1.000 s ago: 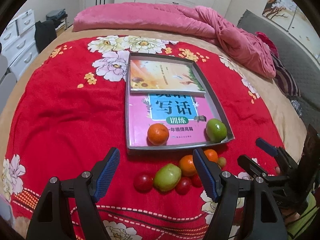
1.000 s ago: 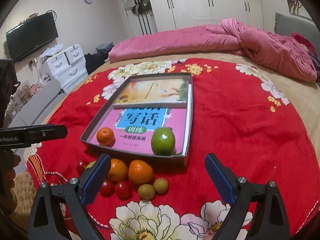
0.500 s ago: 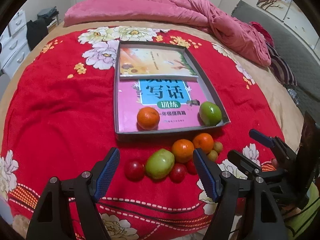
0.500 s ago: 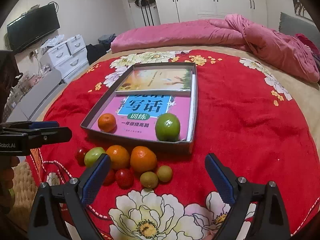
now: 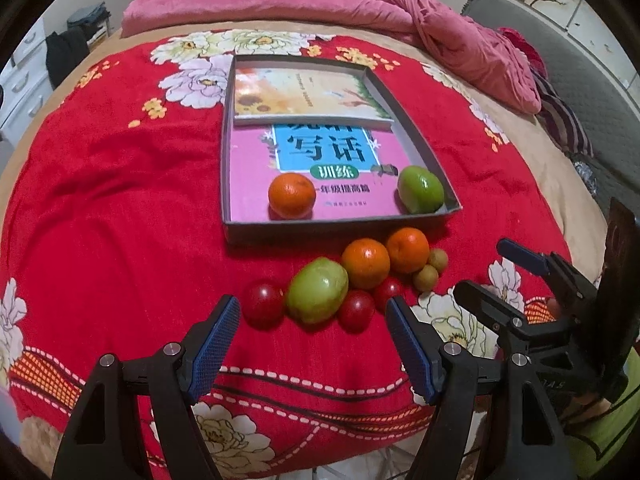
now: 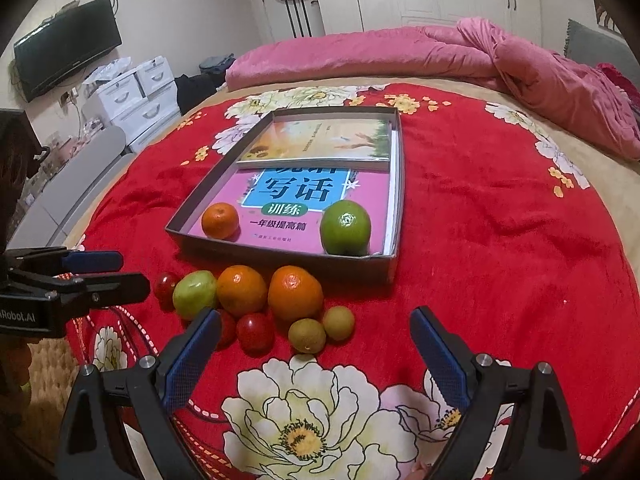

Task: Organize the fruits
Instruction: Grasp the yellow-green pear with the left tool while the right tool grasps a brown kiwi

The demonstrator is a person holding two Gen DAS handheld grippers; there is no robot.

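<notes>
The left gripper [image 5: 312, 344] is wide open and holds nothing. Right in front of it, between its two blue fingers, lies a green fruit [image 5: 317, 295] on the red blanket [image 5: 120, 200] of the bed. A red tomato [image 5: 264, 305] touches the green fruit on the left, and another red tomato [image 5: 355, 311] sits on its right. The green fruit is a bit egg-shaped. Its long way runs slanted, from near-left up to far-right, toward the first orange [image 5: 365, 263]. A second orange [image 5: 407, 249] sits next to that one, with two small brown fruits [image 5: 432, 269] beside it.

The right gripper [image 6: 316, 344] is wide open too, and empty. It is closer to the small brown fruits and the oranges. So the left gripper is the nearer one for the green fruit.

The tray [image 5: 416, 148] is just behind the pile. An orange [image 5: 291, 195] and a green fruit [image 5: 420, 189] already sit in it, on a pink book [image 5: 248, 172].

I think the left gripper only needs to go forward and down a little.
</notes>
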